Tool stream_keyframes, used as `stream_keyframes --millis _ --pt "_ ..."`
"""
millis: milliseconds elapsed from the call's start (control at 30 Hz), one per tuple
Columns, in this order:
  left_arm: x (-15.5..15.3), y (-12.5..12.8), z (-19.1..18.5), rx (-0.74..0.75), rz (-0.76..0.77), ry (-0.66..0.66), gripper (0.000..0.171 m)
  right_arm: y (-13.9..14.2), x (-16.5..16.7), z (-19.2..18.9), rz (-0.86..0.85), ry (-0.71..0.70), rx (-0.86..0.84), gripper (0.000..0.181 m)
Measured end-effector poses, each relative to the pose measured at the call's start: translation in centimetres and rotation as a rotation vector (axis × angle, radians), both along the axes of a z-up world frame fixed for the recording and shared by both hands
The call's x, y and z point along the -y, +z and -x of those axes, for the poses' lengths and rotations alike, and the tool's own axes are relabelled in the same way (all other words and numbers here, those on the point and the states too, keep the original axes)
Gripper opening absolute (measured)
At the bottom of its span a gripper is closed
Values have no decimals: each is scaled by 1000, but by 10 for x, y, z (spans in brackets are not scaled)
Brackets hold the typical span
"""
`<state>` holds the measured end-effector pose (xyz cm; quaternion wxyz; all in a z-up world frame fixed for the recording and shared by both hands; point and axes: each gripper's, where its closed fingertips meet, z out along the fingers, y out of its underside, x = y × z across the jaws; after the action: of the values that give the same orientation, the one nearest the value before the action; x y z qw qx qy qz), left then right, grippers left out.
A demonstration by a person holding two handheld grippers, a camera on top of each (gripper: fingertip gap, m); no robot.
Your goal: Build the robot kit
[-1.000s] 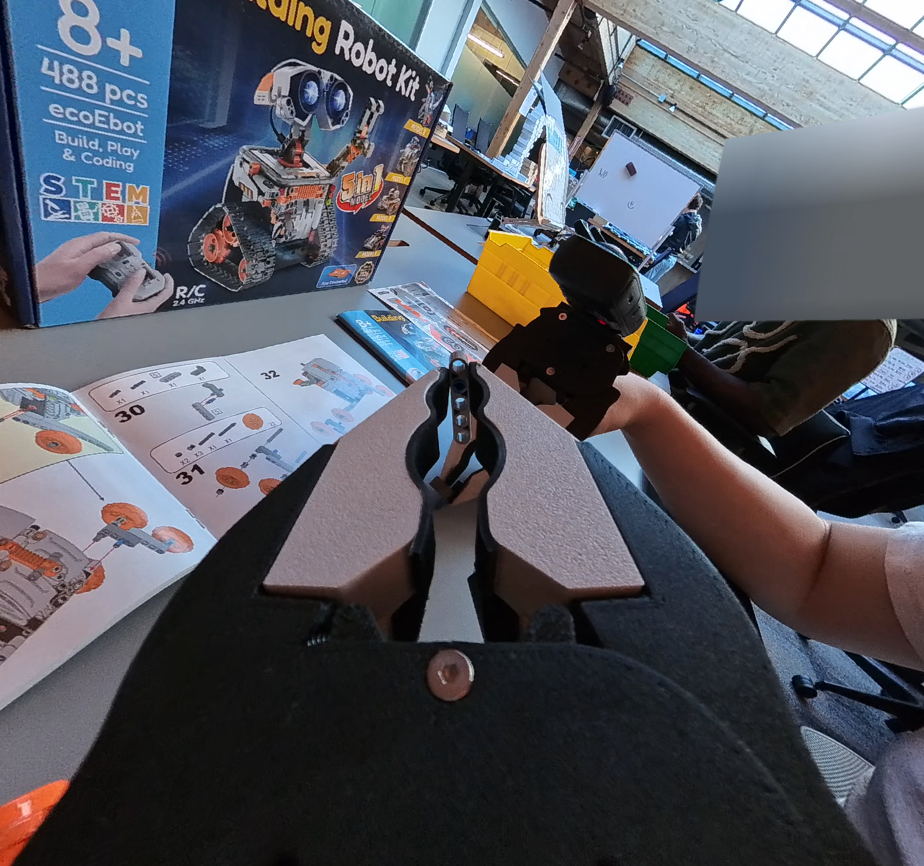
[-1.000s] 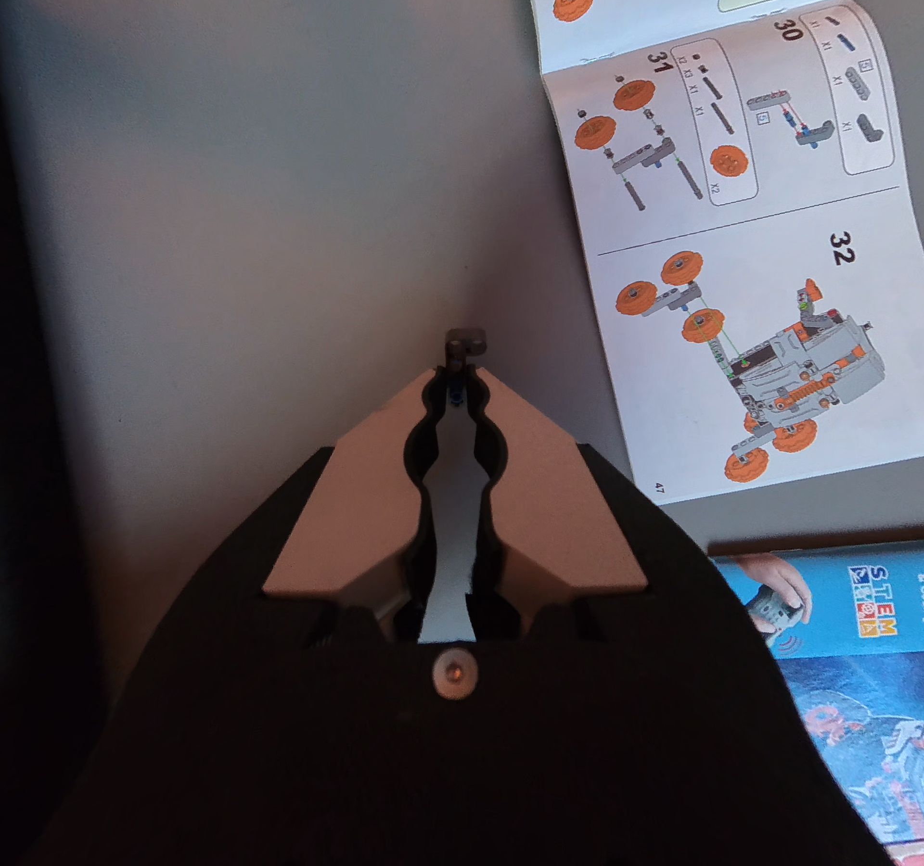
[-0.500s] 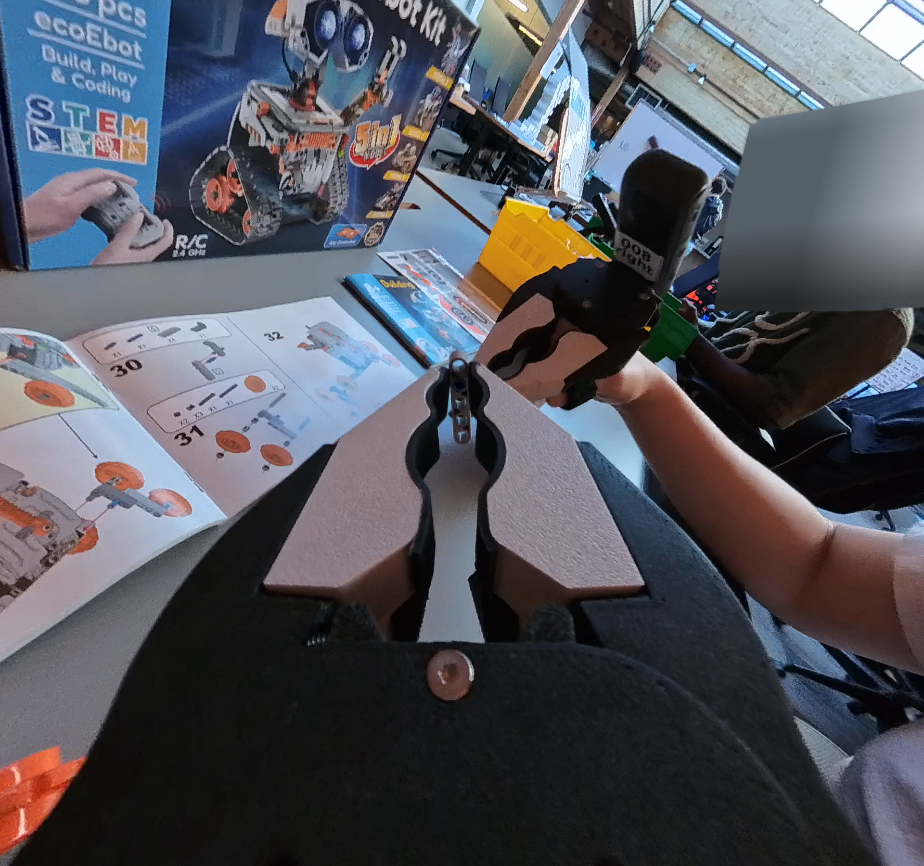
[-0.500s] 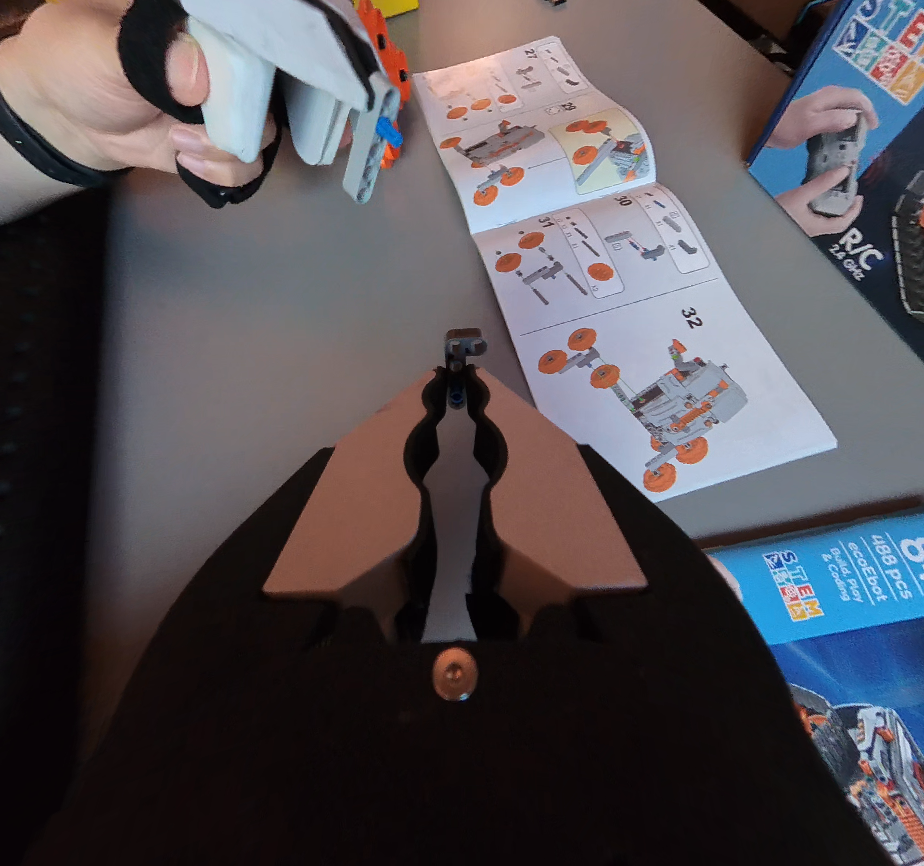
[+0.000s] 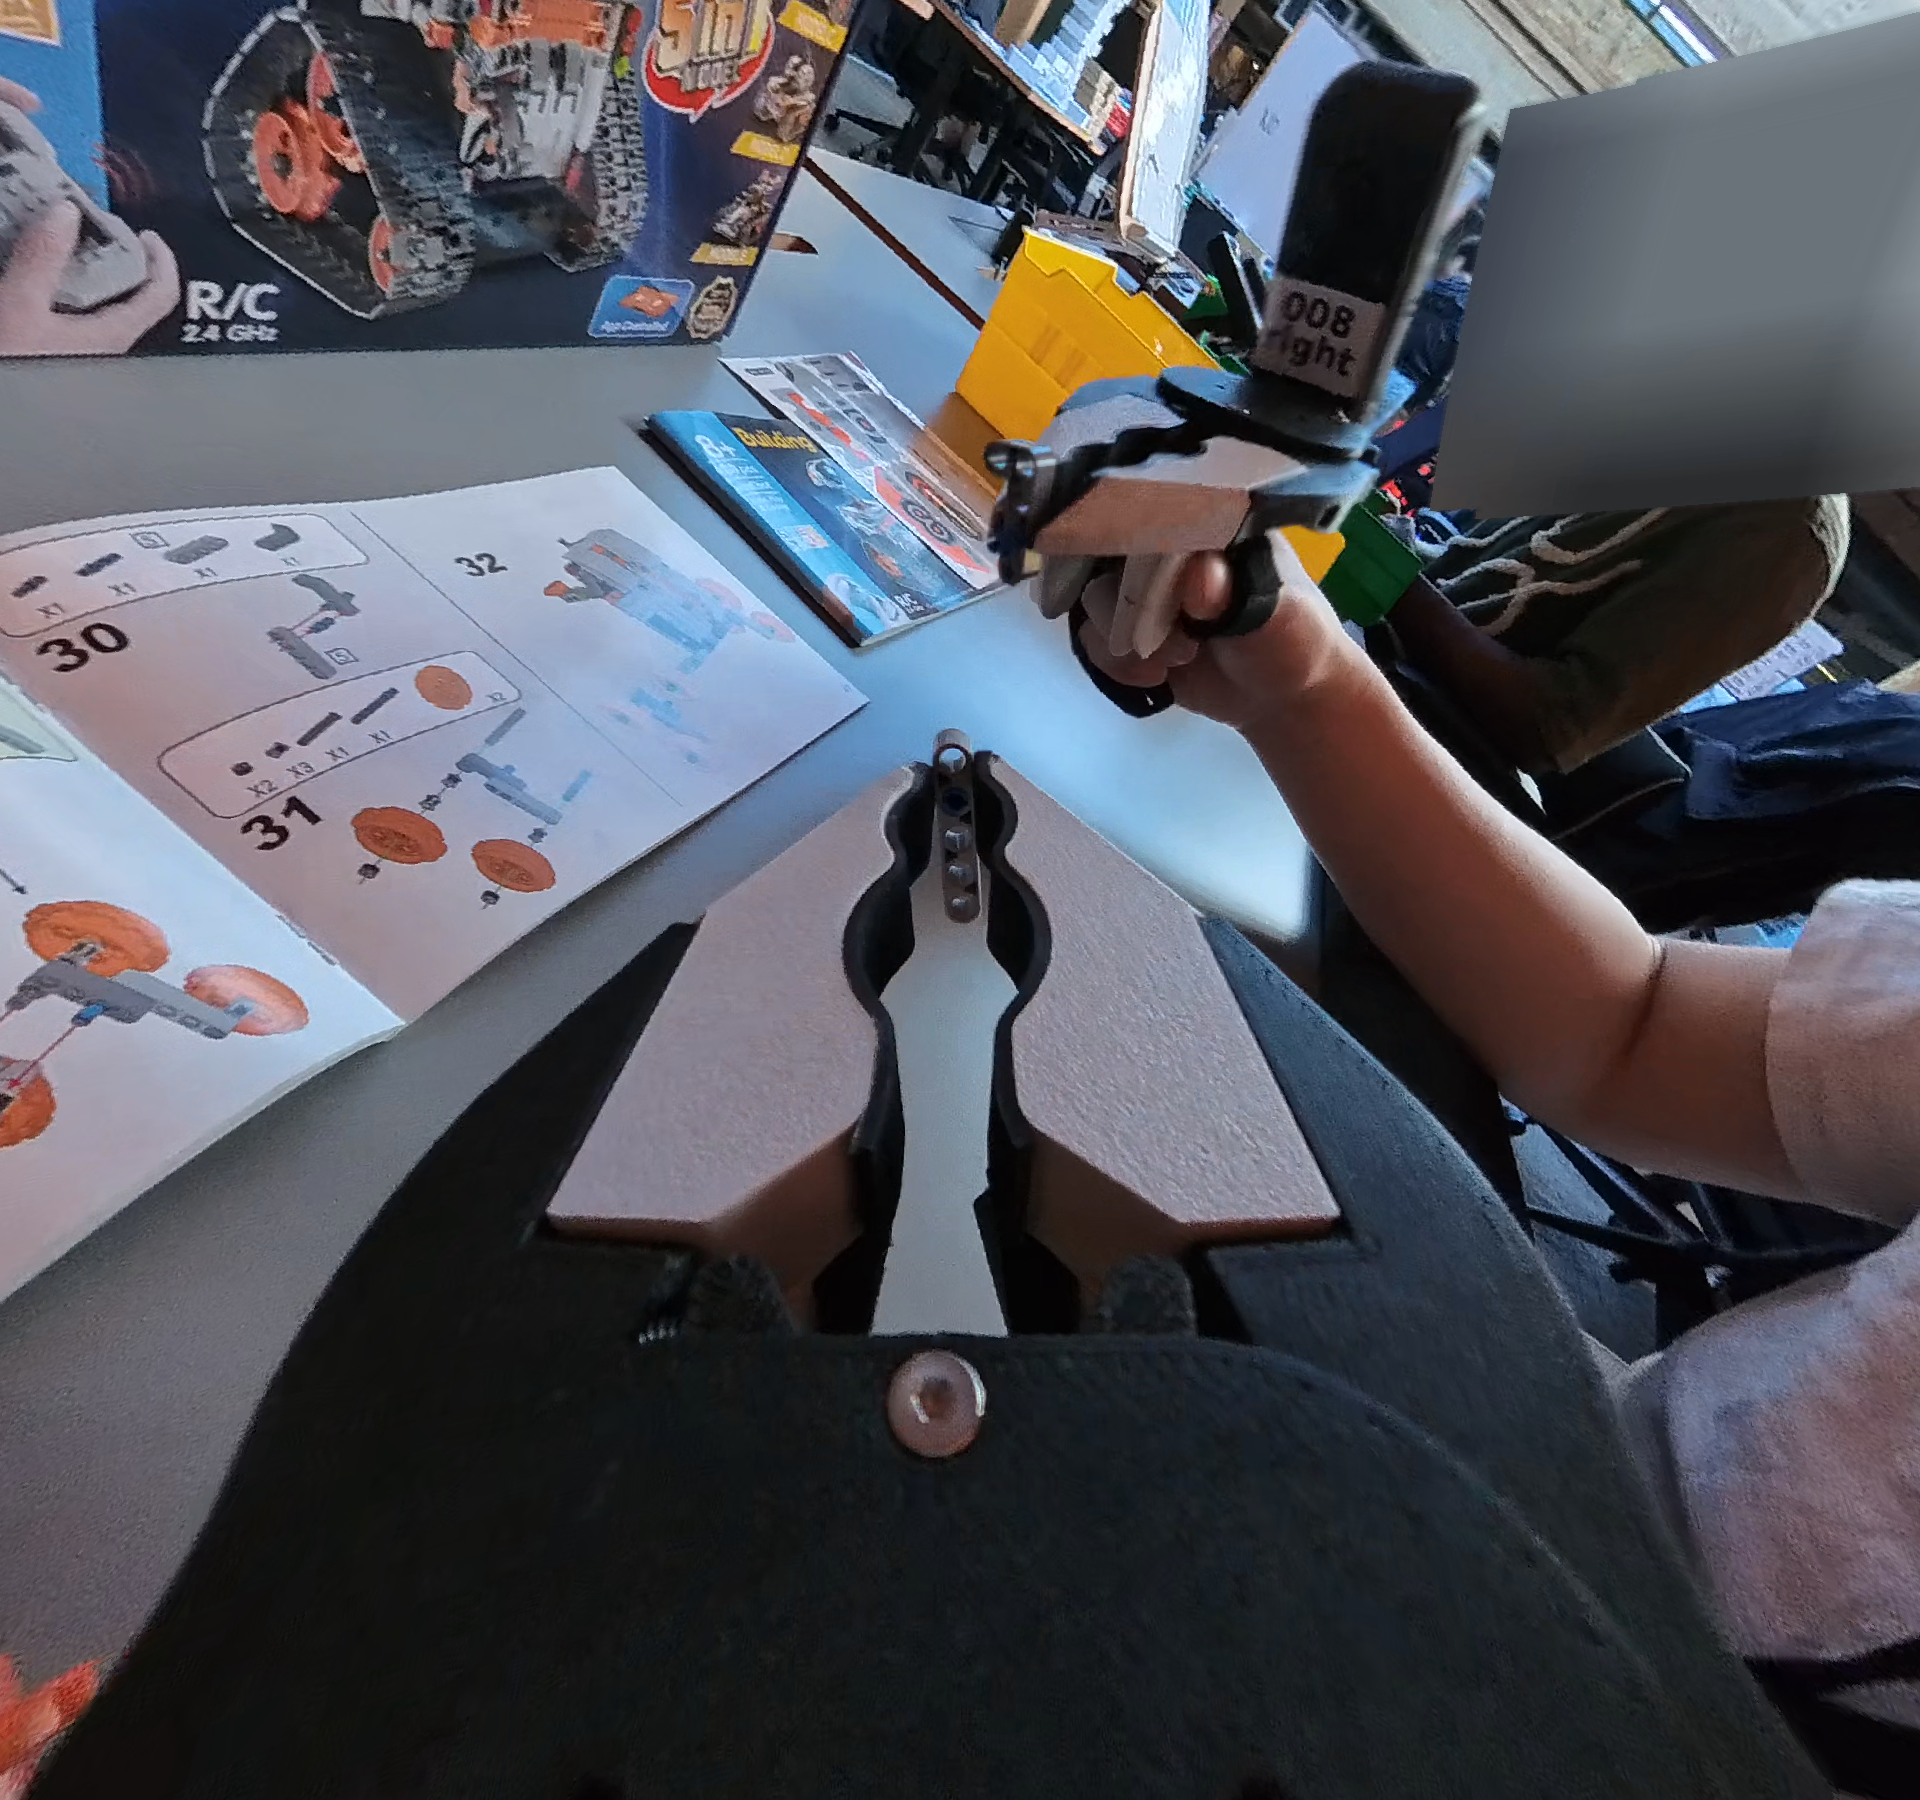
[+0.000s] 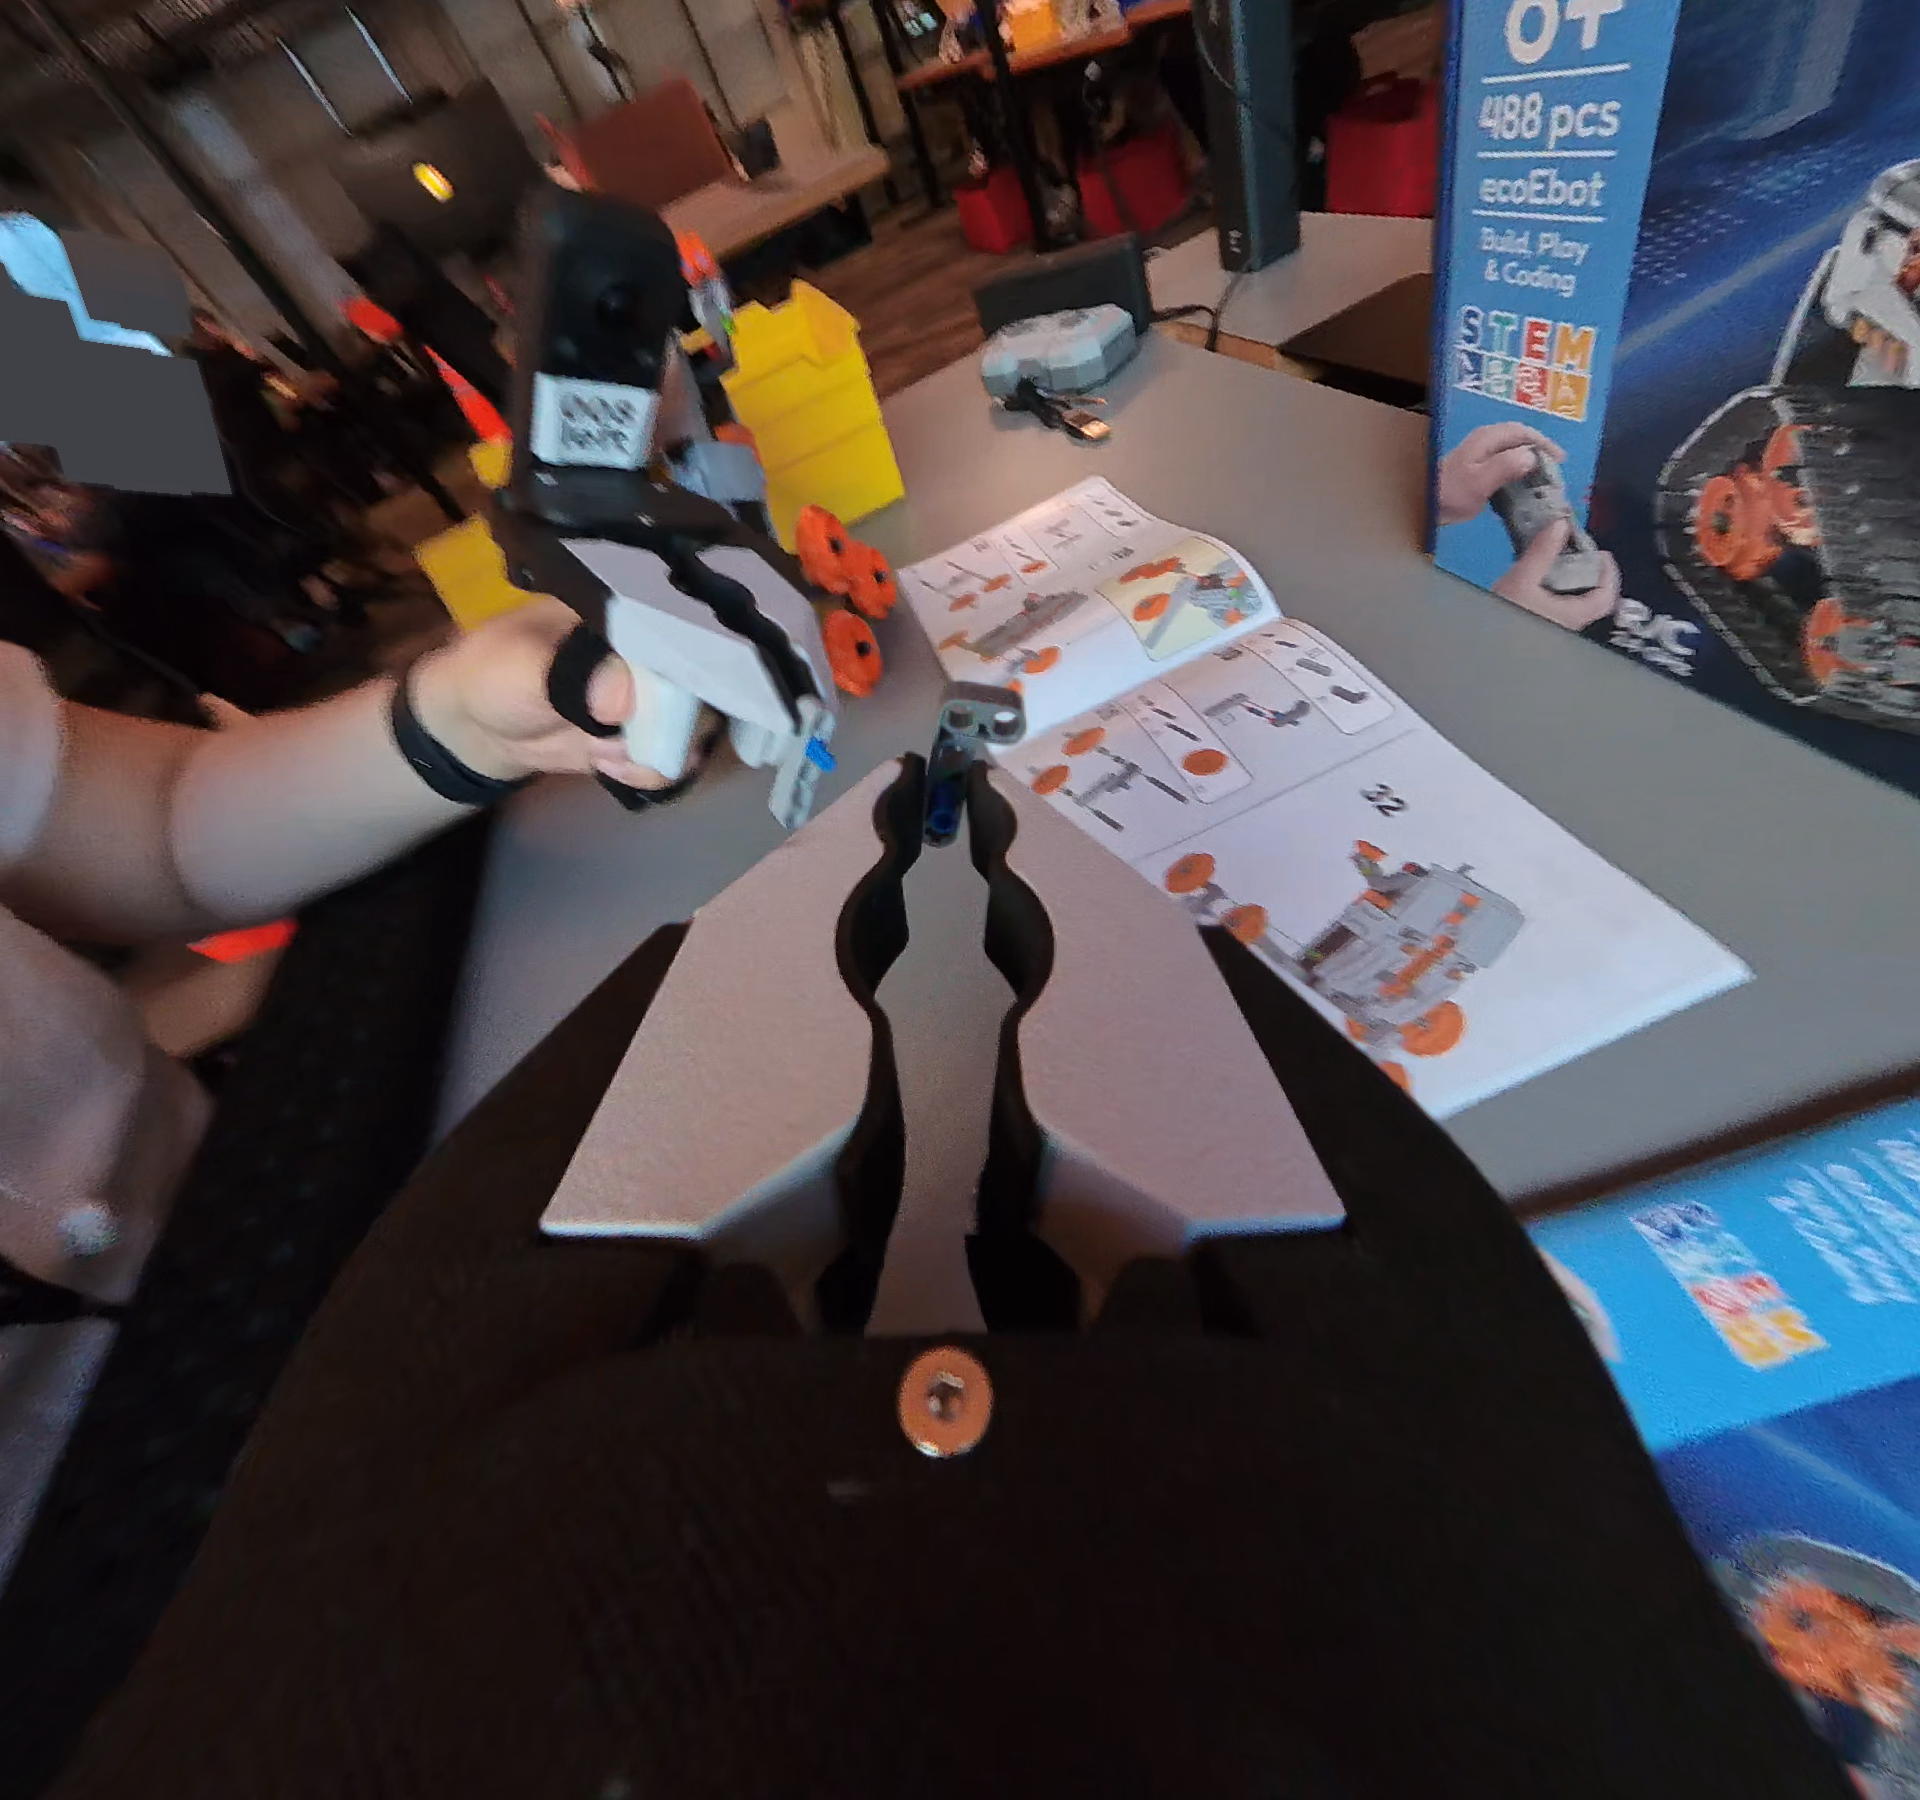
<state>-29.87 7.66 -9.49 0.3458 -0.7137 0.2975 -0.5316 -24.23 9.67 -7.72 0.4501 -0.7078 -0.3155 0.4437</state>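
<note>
- In my left gripper (image 5: 951,763) the fingers are pinched on a straight grey beam (image 5: 954,851) with a row of holes and a blue pin near its tip; it lies lengthwise in the jaw gap, held up above the grey table (image 5: 364,420)
- Left of it the open instruction booklet (image 5: 416,711) lies flat, and the big kit box (image 5: 416,88) stands behind
- I judge the beam light, stiff and smooth, so the flat sides are the place to grip it; by the tip it could twist
- My right gripper (image 6: 940,779) is clamped on a small bent grey connector (image 6: 971,727) with a blue pin in it, its head poking past the tips
- The two held pieces are near each other, apart, in the air beside the booklet
- Orange wheels (image 6: 847,597) and a yellow bin (image 6: 816,410) sit beyond, by the table's far left edge
</note>
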Motion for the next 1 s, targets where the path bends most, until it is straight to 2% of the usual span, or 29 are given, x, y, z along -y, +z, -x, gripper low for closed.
stream_keyframes --millis 100,200,367,533,667,733,900,1000 --pt "5 4 -4 23 -1 -32 5 19 6 4 44 60 -167 8" --pt "12 8 -7 64 27 -87 5 13 5 4 70 53 -147 7" --pt "19 11 -10 101 80 -141 5 21 8 13 212 122 -350 6" --pt "27 24 -12 126 46 -177 5 37 18 21 232 191 -454 5" --pt "33 36 -11 124 -35 -177 5 47 23 21 155 183 -442 6" --pt "35 41 -9 129 -53 -173 5 46 22 20 173 178 -444 5" --pt "37 52 -4 162 -42 -188 5 44 19 22 256 199 -481 5" --pt "43 62 -1 224 -15 -224 5 52 29 28 238 256 -500 5"
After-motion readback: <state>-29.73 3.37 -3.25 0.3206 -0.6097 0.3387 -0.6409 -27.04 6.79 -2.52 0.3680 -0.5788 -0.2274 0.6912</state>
